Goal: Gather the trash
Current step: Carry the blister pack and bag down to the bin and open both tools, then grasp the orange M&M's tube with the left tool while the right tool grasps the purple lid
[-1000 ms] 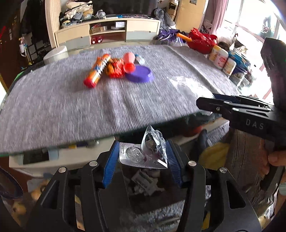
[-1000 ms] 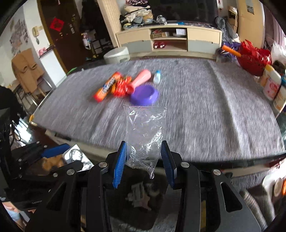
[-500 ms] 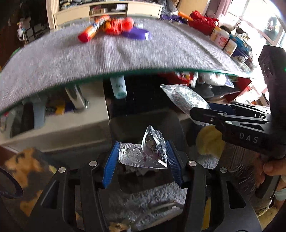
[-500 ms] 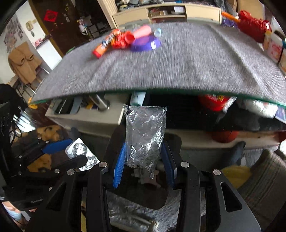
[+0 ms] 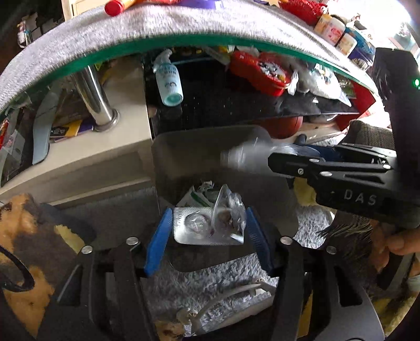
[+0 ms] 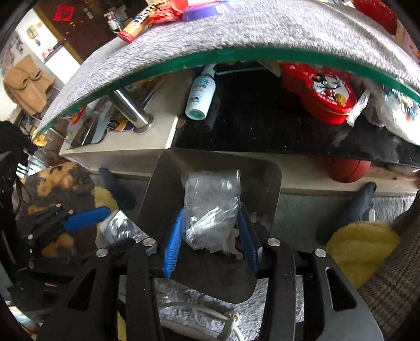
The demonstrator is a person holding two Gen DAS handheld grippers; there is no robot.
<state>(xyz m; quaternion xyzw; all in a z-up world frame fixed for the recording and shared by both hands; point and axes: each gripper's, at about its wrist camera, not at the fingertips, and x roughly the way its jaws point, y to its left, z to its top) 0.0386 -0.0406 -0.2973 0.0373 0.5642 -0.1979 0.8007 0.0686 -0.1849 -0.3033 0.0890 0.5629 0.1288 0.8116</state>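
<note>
My left gripper [image 5: 208, 230] is shut on a silver blister pack [image 5: 207, 227] with a crumpled clear wrapper on it, held over a grey trash bin [image 5: 183, 152] on the floor. My right gripper [image 6: 211, 236] is shut on a clear plastic bag [image 6: 211, 207], held over the same bin [image 6: 262, 178]. The right gripper also shows in the left wrist view [image 5: 286, 154] at the right, above the bin. The left gripper shows in the right wrist view [image 6: 105, 217] at the left, beside the bin. Paper scraps [image 5: 197, 196] lie in the bin.
The grey-clothed glass table [image 5: 157, 28] hangs above, with a red tube [image 5: 118, 5] on it. Under it sit a white bottle [image 5: 168, 81], a red tin [image 6: 323, 91], a chrome leg [image 5: 97, 99] and a basketball [image 6: 349, 170]. A white cable [image 6: 204, 309] lies on the rug.
Both grippers have dropped from table level to below the table edge and now hang over the bin, each still holding its piece of trash.
</note>
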